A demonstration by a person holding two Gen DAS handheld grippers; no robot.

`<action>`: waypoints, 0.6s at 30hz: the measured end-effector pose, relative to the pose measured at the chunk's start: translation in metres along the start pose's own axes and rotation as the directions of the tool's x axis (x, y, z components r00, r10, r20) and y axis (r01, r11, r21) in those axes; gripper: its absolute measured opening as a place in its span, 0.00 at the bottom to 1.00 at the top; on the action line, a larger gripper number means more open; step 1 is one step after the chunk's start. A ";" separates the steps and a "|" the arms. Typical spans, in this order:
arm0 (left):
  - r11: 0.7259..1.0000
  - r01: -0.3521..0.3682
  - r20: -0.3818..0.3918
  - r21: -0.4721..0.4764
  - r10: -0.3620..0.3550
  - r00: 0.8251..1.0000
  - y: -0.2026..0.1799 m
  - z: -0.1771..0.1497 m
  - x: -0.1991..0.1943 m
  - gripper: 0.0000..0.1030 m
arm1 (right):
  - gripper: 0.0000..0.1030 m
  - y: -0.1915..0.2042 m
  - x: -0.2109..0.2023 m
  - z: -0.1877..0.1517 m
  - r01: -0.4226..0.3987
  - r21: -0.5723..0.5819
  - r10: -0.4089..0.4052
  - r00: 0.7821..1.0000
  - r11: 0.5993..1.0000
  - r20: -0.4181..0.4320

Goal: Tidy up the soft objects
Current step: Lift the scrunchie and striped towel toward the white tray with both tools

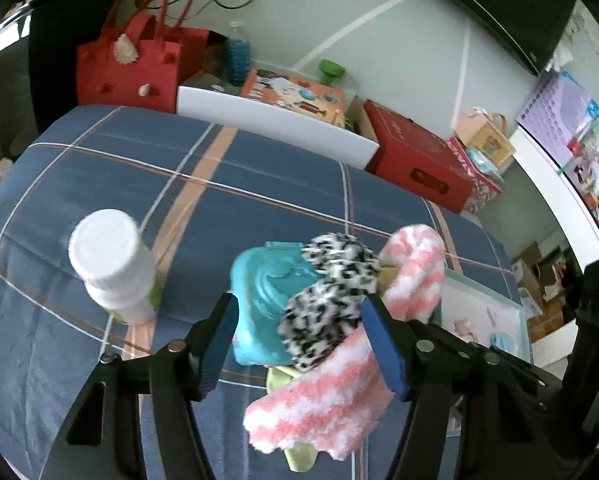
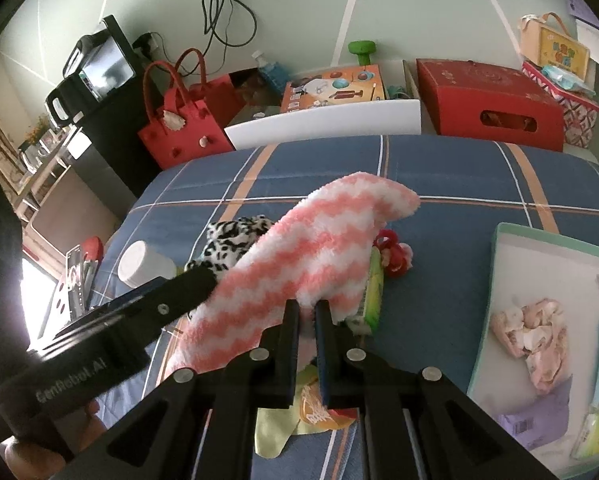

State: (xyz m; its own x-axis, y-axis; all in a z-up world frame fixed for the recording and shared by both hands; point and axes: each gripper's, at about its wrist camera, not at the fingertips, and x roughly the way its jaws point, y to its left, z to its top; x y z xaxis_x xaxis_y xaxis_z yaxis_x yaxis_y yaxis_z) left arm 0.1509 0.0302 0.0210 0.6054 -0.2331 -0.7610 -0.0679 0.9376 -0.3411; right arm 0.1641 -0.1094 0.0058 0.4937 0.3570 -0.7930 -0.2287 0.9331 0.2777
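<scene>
The right gripper [image 2: 307, 312] is clenched on the edge of a pink and white fuzzy sock [image 2: 299, 256], its two fingers almost together with the fabric pinched between them. The sock rises from that grip and fans out above the blue plaid bedspread [image 2: 439, 168], its far end pointing up and to the right in the right wrist view.

The left gripper [image 1: 299, 320] reaches in from the left side of that view. Its jaws stand apart, and no earlier picture shows how they came there. In the left wrist view a black and white spotted sock [image 1: 331, 300] lies between the fingers, and the pink sock [image 1: 319, 408] drapes across in front of the right finger [image 1: 383, 344]. I cannot tell whether either pad presses on the fabric.

Under the socks sits a teal wipes pack [image 1: 259, 292], resting on the bedspread. A white bottle [image 1: 111, 264] stands just left of the pile, tilted in the fisheye. A yellow-green cloth [image 2: 271, 428] pokes out beneath the pink sock.

To the right lies a pale tray with a green rim [image 2: 499, 280], holding a crumpled pink cloth [image 2: 535, 340] and a purple packet [image 2: 535, 420]
</scene>
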 end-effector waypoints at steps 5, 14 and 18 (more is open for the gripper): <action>0.999 0.041 -0.027 0.001 -0.041 0.999 -0.005 -0.003 0.006 0.45 | 0.08 0.001 0.002 -0.001 0.001 -0.009 -0.001 1.000 1.000 -0.010; 0.998 0.069 -0.026 -0.012 -0.069 0.997 -0.005 -0.007 0.007 0.17 | 0.08 0.001 0.003 -0.002 0.001 -0.016 -0.001 1.000 1.000 -0.013; 0.998 0.065 -0.002 -0.022 -0.065 0.998 -0.003 -0.006 0.001 0.13 | 0.08 -0.002 -0.001 -0.003 0.002 -0.011 -0.002 1.000 1.000 -0.003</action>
State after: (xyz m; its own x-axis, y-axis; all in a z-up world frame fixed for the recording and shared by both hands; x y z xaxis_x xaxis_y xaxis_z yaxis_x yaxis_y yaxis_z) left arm 0.1469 0.0260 0.0177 0.6067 -0.2946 -0.7383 -0.0454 0.9144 -0.4022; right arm 0.1615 -0.1117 0.0047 0.4916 0.3546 -0.7953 -0.2368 0.9333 0.2697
